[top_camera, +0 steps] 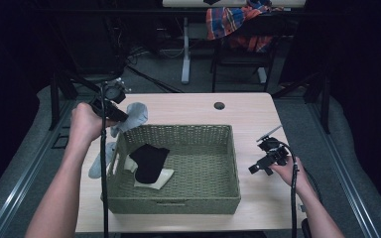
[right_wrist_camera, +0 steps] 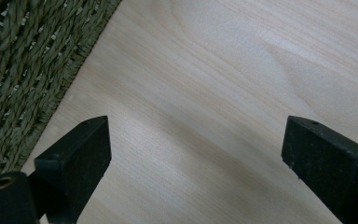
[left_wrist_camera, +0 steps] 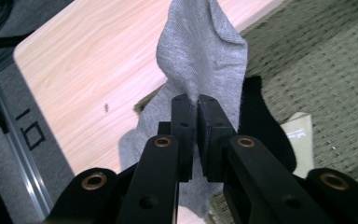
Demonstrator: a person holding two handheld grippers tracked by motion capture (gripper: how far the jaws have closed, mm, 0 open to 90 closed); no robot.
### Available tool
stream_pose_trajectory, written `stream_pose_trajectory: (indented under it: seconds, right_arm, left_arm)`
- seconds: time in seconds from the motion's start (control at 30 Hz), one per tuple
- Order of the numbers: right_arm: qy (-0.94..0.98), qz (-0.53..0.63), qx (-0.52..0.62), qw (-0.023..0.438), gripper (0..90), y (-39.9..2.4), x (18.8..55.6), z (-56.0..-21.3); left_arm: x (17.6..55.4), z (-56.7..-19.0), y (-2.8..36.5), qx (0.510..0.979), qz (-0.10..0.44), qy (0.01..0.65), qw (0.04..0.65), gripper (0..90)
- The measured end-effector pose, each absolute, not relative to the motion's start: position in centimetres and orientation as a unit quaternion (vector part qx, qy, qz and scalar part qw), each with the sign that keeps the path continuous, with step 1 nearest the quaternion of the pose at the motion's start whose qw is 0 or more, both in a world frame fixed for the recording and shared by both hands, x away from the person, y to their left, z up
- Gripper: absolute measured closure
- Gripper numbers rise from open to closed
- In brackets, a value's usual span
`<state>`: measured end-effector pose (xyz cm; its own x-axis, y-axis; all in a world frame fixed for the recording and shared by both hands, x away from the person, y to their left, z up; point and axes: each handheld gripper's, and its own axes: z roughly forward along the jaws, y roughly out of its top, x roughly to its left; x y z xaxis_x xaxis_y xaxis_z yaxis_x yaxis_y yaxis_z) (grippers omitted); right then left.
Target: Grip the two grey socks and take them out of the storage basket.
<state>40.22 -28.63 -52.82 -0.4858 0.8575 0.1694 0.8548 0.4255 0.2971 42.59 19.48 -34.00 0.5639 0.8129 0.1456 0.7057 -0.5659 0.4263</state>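
My left gripper (top_camera: 120, 118) is shut on a grey sock (top_camera: 135, 115) and holds it up over the far left corner of the woven basket (top_camera: 188, 203). In the left gripper view the grey sock (left_wrist_camera: 200, 51) is pinched between the jaws of my left gripper (left_wrist_camera: 197, 103) and drapes down on both sides. A black sock (top_camera: 149, 159) and a cream sock (top_camera: 159, 179) lie inside the basket at its left. My right gripper (top_camera: 253, 169) hovers open over the table just right of the basket; in its own view the right gripper (right_wrist_camera: 193, 140) has bare wood between its jaws.
Another grey sock (top_camera: 99, 163) hangs outside the basket's left wall. The table (top_camera: 253, 119) has a cable hole (top_camera: 219, 105) at the back. A chair with a plaid cloth (top_camera: 233, 22) stands beyond the table. Basket weave (right_wrist_camera: 23, 70) is close to the right gripper.
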Motion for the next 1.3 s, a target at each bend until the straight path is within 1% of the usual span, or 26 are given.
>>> stream_pose_trajectory:
  seconds: [0.1, 0.17, 0.2, 0.27, 0.37, 0.5, 0.57, 0.6, 0.77, 1.0, 1.1, 1.17, 1.2, 1.3]
  right_arm:
    - [0.854, 0.154, 0.497, 0.004, 8.0, -28.8, 40.4, -52.6]
    - [0.841, 0.179, 0.510, 0.006, 8.0, -28.6, 40.2, -52.9]
    - [0.865, 0.140, 0.482, -0.002, 8.0, -28.9, 40.5, -52.3]
    - [0.853, 0.160, 0.497, 0.001, 8.1, -28.7, 40.3, -52.6]
    - [0.849, 0.166, 0.502, 0.002, 8.1, -28.7, 40.3, -52.7]
    - [0.849, 0.164, 0.503, 0.006, 8.2, -28.6, 40.3, -52.7]
    - [0.856, 0.155, 0.493, 0.000, 8.2, -28.7, 40.4, -52.6]
    - [0.850, 0.162, 0.501, 0.007, 8.2, -28.6, 40.3, -52.7]
    - [0.857, 0.153, 0.492, 0.002, 8.1, -28.7, 40.4, -52.5]
    - [0.856, 0.154, 0.494, 0.003, 8.2, -28.7, 40.4, -52.6]
    - [0.855, 0.154, 0.495, 0.003, 8.2, -28.7, 40.4, -52.6]
    - [0.857, 0.152, 0.493, 0.001, 8.2, -28.7, 40.4, -52.6]
    - [0.857, 0.152, 0.493, 0.001, 8.1, -28.7, 40.4, -52.6]
    - [0.856, 0.153, 0.494, 0.004, 8.2, -28.7, 40.4, -52.6]
  left_arm:
    - [42.7, -33.8, 20.4, 0.864, 0.170, 0.447, 0.159, 86.3]
    - [42.8, -33.6, 21.1, 0.861, 0.173, 0.452, 0.156, 86.4]
    - [42.8, -33.6, 21.5, 0.859, 0.173, 0.456, 0.156, 86.4]
    - [42.8, -33.7, 21.9, 0.857, 0.174, 0.460, 0.155, 86.3]
    - [42.9, -33.9, 23.7, 0.850, 0.174, 0.471, 0.162, 86.3]
    - [43.2, -34.3, 25.4, 0.840, 0.174, 0.489, 0.157, 86.3]
    - [43.3, -34.7, 26.1, 0.835, 0.173, 0.499, 0.156, 86.3]
    - [43.3, -35.0, 26.5, 0.834, 0.172, 0.501, 0.157, 86.3]
    - [43.4, -36.0, 27.5, 0.830, 0.163, 0.510, 0.155, 86.3]
    - [43.6, -38.1, 29.1, 0.819, 0.153, 0.533, 0.147, 86.3]
    - [43.7, -39.9, 29.8, 0.810, 0.144, 0.550, 0.145, 86.3]
    - [43.8, -40.3, 29.9, 0.810, 0.140, 0.552, 0.142, 86.3]
    - [43.8, -41.3, 30.0, 0.809, 0.138, 0.555, 0.135, 86.3]
    - [43.8, -42.7, 30.3, 0.811, 0.129, 0.557, 0.124, 86.3]
